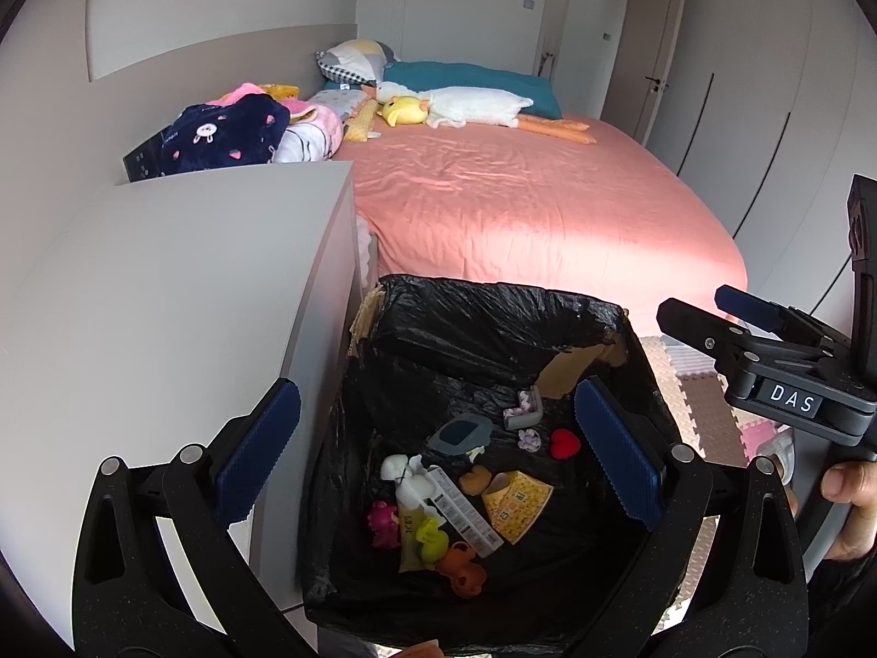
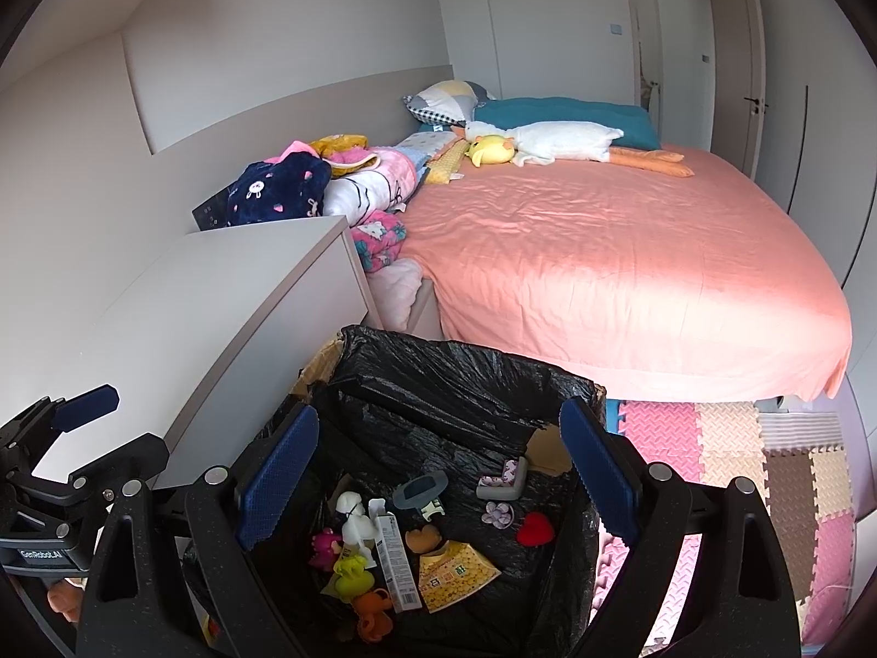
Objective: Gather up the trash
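Both claws hang over the trash bin point(image 1: 493, 329), a cardboard box lined with a black bag, which stands on the floor between the grey cabinet point(image 1: 164, 274) and the foot of the bed point(image 1: 520, 192). The left claw point(image 1: 438, 449) is wide open with nothing between its blue pads, and the right claw point(image 2: 438, 471) is also wide open and empty.

The trash lies already at the bottom of the bin: a yellow paper packet point(image 1: 518, 501), a long white box point(image 1: 466, 512), a red heart point(image 1: 564, 443), a grey corner piece point(image 1: 525, 410) and several small rubber toys, such as the yellow-green one point(image 1: 430, 537) and the orange one point(image 1: 466, 573).

In my judgement the dropping step is finished here, or almost. The top of the cabinet looks bare and I see no loose trash on the bed sheet.

To do this step well, the person should keep both claws open above the middle of the bin, so that nothing catches on the pads. Then lift them straight up, away from the thin bag edge point(image 2: 466, 362), because a pad can hook the plastic and pull the lining out. After that, turn the cameras to the floor mats point(image 2: 740, 438) to look for more pieces.
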The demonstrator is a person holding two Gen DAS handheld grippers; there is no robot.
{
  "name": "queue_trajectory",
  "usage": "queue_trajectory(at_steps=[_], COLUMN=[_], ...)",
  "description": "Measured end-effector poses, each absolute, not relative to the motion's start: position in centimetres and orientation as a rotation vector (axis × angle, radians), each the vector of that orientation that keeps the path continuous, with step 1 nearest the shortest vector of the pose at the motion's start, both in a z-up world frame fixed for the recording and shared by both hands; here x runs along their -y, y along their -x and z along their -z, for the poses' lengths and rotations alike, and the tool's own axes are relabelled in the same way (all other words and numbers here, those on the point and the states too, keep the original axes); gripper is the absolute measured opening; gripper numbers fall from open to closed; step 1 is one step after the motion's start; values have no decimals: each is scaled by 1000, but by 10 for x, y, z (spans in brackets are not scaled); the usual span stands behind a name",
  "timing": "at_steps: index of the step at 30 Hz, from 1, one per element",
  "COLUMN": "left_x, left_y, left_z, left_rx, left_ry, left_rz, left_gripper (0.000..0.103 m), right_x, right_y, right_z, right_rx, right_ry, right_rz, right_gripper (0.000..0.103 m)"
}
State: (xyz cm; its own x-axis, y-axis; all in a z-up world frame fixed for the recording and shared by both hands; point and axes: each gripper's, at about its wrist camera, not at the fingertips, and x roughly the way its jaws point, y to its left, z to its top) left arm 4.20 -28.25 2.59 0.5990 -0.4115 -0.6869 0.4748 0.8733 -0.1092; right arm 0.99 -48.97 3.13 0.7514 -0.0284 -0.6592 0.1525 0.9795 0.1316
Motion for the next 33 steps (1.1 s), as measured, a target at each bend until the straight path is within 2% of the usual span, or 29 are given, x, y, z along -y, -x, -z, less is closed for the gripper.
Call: queue_trajectory(at_steps=[33], left_x=[291], left_y=[-34], left_z=[-28], left_rx=[-749], left_ry=[-148], left_rz=[493], left_gripper=[97], right_x=[489], right_y=[-8], right_z=[-29], right_rx=[-718], right_ry=[-182], right_rz=[99], right_gripper=[90])
